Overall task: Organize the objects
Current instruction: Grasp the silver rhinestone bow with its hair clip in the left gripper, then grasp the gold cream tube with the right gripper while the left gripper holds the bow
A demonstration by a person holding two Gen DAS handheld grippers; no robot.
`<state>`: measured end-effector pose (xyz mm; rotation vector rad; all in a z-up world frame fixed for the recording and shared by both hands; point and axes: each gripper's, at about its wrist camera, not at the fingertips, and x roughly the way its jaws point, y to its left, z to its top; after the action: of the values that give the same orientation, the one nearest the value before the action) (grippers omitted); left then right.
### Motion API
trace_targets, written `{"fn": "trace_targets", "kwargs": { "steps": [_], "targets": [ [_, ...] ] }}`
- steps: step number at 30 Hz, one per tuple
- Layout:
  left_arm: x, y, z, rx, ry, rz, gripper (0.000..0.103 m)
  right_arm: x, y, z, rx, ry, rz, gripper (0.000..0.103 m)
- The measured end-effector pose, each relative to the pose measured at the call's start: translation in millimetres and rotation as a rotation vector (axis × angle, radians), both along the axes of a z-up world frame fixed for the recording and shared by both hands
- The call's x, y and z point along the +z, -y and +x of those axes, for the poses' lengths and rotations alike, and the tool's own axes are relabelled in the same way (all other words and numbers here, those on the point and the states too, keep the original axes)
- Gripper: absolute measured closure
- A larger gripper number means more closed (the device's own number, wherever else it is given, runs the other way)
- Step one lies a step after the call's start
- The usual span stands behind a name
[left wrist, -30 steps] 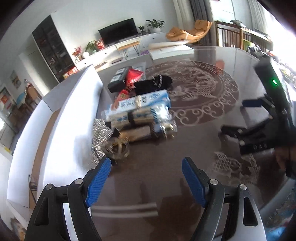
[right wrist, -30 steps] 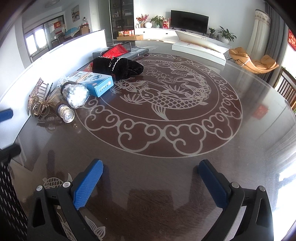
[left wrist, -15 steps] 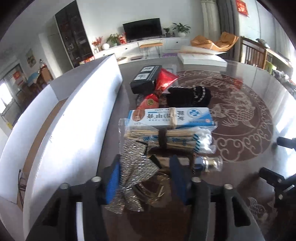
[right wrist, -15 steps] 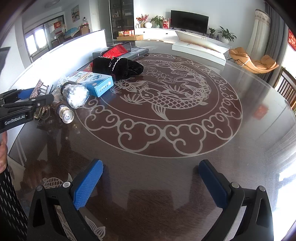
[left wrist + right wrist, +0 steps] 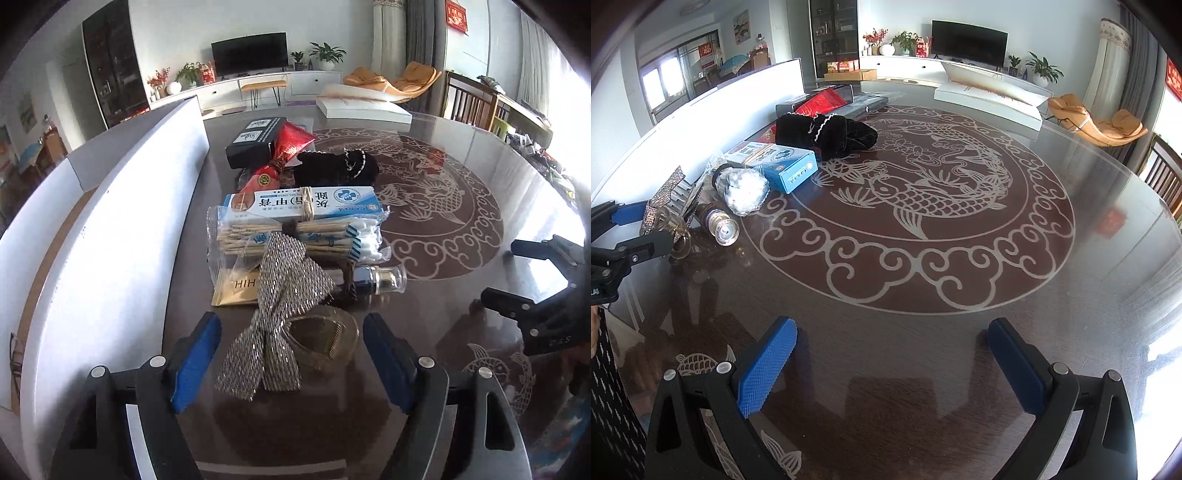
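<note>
A silver sequin bow hair clip [image 5: 280, 306] with an amber claw [image 5: 325, 339] lies on the dark table, at the near end of a row of objects. My left gripper [image 5: 291, 332] straddles it; its jaws are opening and the blue pads stand clear of the bow on both sides. From the right wrist view the left gripper [image 5: 646, 227] shows at the left edge by the bow [image 5: 663, 199]. My right gripper [image 5: 892, 328] is open over bare table with nothing between its fingers.
Behind the bow lie a small bottle [image 5: 384, 278], a cotton swab pack [image 5: 295, 240], a blue-and-white box [image 5: 303, 201], a black velvet pouch [image 5: 336, 168], a red pouch [image 5: 288, 147] and a black box [image 5: 255, 140]. A white board [image 5: 110, 240] walls the left side.
My left gripper moved in over the bow clip, closed around it half a second ago, and now stands wide apart again. The right gripper has not moved.
</note>
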<state>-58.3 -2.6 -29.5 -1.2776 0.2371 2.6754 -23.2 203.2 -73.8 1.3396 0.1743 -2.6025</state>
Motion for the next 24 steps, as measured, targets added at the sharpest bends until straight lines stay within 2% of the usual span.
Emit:
{"fn": "trace_targets", "kwargs": {
  "steps": [2,3,4,10,13,14,16,18,20,22,24],
  "targets": [
    [-3,1,-8,0.004,0.003,0.014,0.026,0,0,0,0.000,0.000,0.000,0.000],
    [-5,2,-10,0.009,0.009,0.036,0.040,0,0,0,0.000,0.000,0.000,0.000],
    [-7,4,-12,0.012,0.023,0.062,0.045,0,0,0,0.000,0.000,0.000,0.000],
    [-3,13,16,0.052,0.100,0.096,0.047,0,0,1,0.000,0.000,0.000,0.000],
    [-4,22,32,0.106,0.131,0.121,0.047,0,1,1,0.004,-0.001,0.001,0.000],
    [-5,25,34,0.121,0.131,0.127,0.047,1,3,2,0.024,-0.001,-0.011,0.000],
    [-5,31,36,0.152,0.124,0.143,0.047,5,18,2,0.135,0.016,-0.093,0.002],
    [-6,38,35,0.176,0.122,0.170,0.047,13,44,-5,0.233,0.038,-0.109,0.020],
    [-6,40,35,0.186,0.120,0.182,0.047,25,75,-16,0.334,0.036,-0.115,0.028],
    [-6,42,35,0.194,0.118,0.180,0.047,31,104,-25,0.417,0.018,-0.073,0.033],
    [-6,44,35,0.200,0.118,0.183,0.047,28,131,-32,0.502,0.033,-0.018,0.049]
  ]
}}
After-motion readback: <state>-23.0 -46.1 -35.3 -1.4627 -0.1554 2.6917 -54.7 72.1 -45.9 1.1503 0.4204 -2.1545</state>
